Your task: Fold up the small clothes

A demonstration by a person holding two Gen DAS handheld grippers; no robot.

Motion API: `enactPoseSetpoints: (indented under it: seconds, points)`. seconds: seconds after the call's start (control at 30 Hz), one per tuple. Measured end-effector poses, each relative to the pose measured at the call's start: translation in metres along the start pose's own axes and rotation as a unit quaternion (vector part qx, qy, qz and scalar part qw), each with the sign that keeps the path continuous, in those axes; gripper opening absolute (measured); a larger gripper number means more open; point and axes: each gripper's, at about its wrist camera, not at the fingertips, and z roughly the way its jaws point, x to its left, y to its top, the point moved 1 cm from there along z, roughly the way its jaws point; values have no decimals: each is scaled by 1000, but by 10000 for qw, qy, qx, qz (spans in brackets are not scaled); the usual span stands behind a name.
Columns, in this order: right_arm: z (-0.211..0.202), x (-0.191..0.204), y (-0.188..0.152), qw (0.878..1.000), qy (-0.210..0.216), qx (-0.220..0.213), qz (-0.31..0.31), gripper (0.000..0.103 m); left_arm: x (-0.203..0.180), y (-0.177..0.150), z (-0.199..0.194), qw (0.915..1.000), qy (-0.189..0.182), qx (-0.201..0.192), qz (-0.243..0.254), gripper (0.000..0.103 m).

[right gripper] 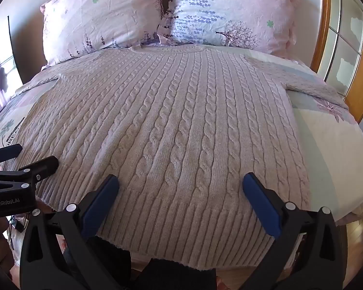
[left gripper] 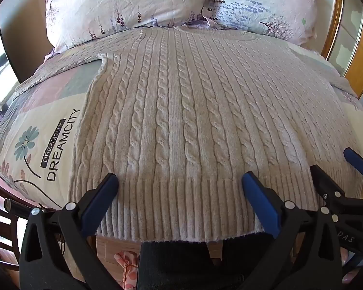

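A cream cable-knit sweater [left gripper: 181, 111] lies flat on the bed, ribbed hem nearest me, neck toward the pillows; it also shows in the right wrist view [right gripper: 176, 125]. Its sleeves spread out to the left [left gripper: 67, 60] and right [right gripper: 312, 84]. My left gripper [left gripper: 180, 181] is open, fingers wide apart just above the hem on its left half. My right gripper [right gripper: 181, 181] is open over the hem's right half. Each gripper shows in the other's view: the right one at the right edge [left gripper: 334, 169], the left one at the left edge [right gripper: 29, 159].
Two floral pillows [left gripper: 123, 7] [right gripper: 232, 12] rest against the headboard. The printed bedsheet [left gripper: 36, 145] shows left and right [right gripper: 326, 145] of the sweater. A wooden-framed window or door [right gripper: 343, 48] stands at the right. The bed's near edge lies just below the hem.
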Motion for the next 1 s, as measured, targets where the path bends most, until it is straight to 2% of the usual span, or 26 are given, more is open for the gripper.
enactPoseSetpoints:
  seconds: [1.0]
  points:
    - [0, 1, 0, 10000, -7, 8, 1, 102, 0, 0, -1, 10000, 12, -66, 6, 101]
